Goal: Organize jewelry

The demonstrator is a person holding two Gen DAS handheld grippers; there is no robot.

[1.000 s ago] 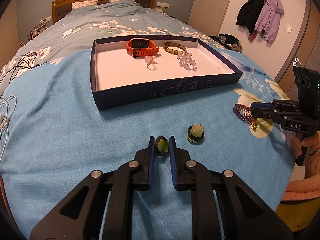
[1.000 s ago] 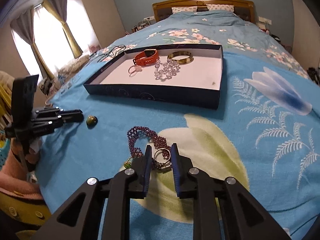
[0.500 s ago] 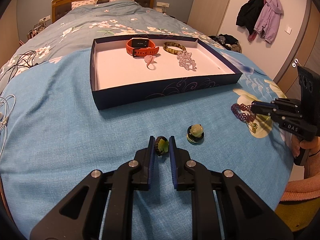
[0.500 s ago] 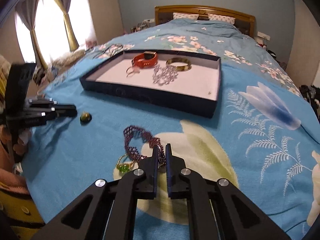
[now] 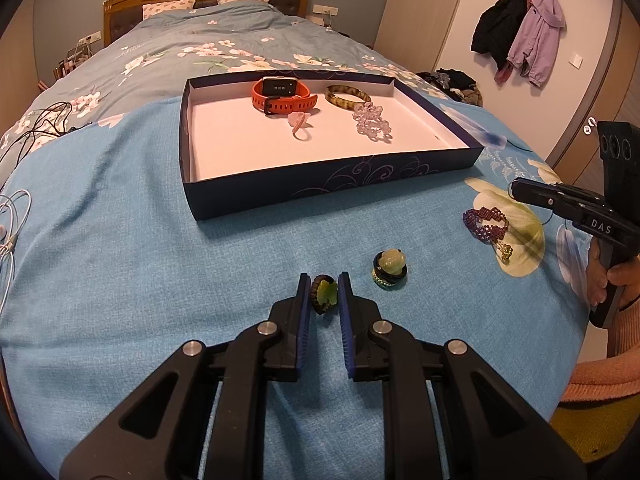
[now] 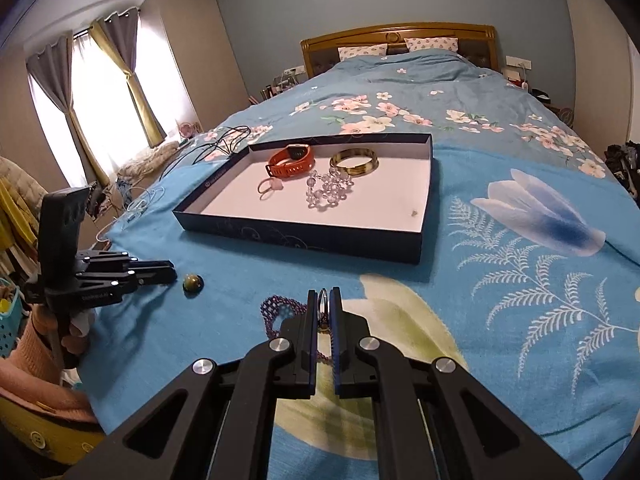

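Now the right gripper (image 6: 323,300) has its jaws pressed almost together on a thin metal ring (image 6: 322,301), which stands on edge between the pads just past the purple beaded bracelet (image 6: 276,312). In the left wrist view that bracelet (image 5: 486,226) lies on the blue bedspread (image 5: 120,260) near the right edge, beside a pale printed flower, with the right gripper's tip above and just right of it.

Lower down, the left gripper (image 5: 324,294) has its jaws narrowly set around a small green-stoned ring (image 5: 323,293); both pads seem to touch its sides, and the ring rests on the bedspread. Just right of it sits a second ring with a pale green stone (image 5: 390,268), clear of the jaws.

Farther off, the dark blue tray (image 5: 320,188) lies on the bed with its white floor showing. At its far side are an orange watch (image 5: 282,94), a mottled bangle (image 5: 347,94), a clear bead bracelet (image 5: 372,122) and a small pink ring (image 5: 298,124), grouped close together. White and black cables (image 5: 16,216) trail along the left edge of the bed.
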